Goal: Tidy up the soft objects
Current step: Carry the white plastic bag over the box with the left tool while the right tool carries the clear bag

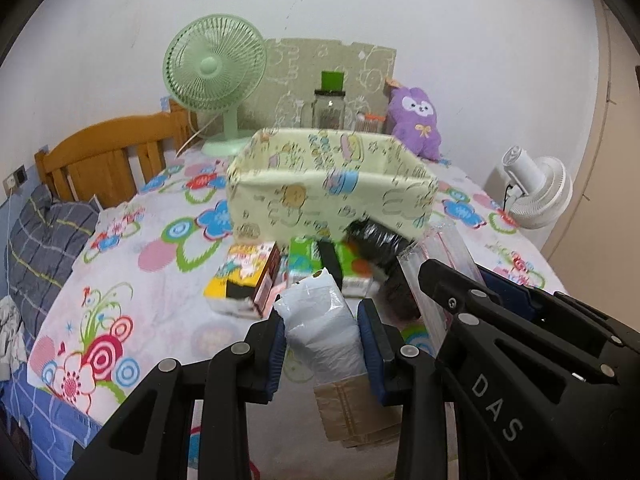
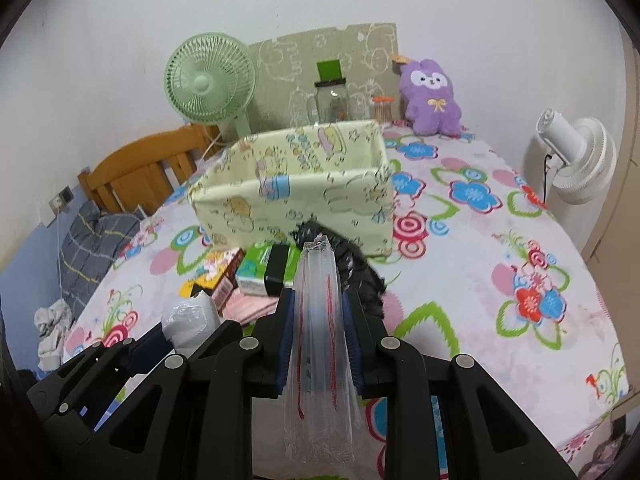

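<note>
Clear plastic fills both claws: the left gripper pinches a white pack, the right gripper clamps a zip-bag stack. Carry both toward twelve o'clock, above the basket rim, before letting go.

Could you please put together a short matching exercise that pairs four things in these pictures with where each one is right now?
Things
1. white plastic packet
2. clear zip bags
3. purple plush toy
4. green fan

Places
A. far edge of the table, against the wall, right of the jar
B. clamped in the left gripper
C. back left, near the wooden headboard
D. clamped in the right gripper

Pairs: 1-B, 2-D, 3-A, 4-C
</note>
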A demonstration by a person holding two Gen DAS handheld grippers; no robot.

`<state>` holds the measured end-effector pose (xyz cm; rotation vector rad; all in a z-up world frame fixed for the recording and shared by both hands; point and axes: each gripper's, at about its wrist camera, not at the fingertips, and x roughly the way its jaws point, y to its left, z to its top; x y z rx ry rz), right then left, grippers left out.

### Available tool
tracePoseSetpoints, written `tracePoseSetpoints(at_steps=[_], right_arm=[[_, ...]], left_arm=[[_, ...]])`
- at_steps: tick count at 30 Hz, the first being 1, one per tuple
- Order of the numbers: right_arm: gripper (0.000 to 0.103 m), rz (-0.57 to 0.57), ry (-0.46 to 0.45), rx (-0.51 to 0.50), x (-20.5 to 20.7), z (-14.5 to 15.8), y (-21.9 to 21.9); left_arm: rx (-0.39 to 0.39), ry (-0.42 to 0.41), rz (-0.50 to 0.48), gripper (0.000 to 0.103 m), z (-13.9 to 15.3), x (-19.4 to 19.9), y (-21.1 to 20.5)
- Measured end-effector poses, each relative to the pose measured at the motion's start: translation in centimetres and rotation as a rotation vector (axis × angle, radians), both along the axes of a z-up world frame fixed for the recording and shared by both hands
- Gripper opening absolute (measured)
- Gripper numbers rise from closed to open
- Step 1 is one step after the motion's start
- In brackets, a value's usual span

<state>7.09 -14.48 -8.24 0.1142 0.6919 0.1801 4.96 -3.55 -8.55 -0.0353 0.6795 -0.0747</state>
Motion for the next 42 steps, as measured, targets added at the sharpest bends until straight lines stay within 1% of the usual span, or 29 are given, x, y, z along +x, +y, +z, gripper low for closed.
tracePoseSetpoints(at_steps=[12,28,36,42], right_arm=[[0.027,-0.017,-0.096,0.007,0.3,4.6,-1.1],[0.027,-0.016,-0.175,0.007,1.9,8.6,-1.2],[0.027,-0.023,-0.198,0.0,3.4,9.8,-1.1],[0.027,-0.022,-0.209,-0.009,5.1,10.1,-1.0]], left_arm=[[-0.004,-0.088,-0.027,0.034,4.0,0.7,-1.0],[0.003,-0.167,-0.024,0.034,7.9,2.4,-1.1],[0.009,-0.191,-0.027,0.034,8.9,4.0,-1.1],[0.004,-0.203,-0.022,0.034,9.1,5.6,-1.0]])
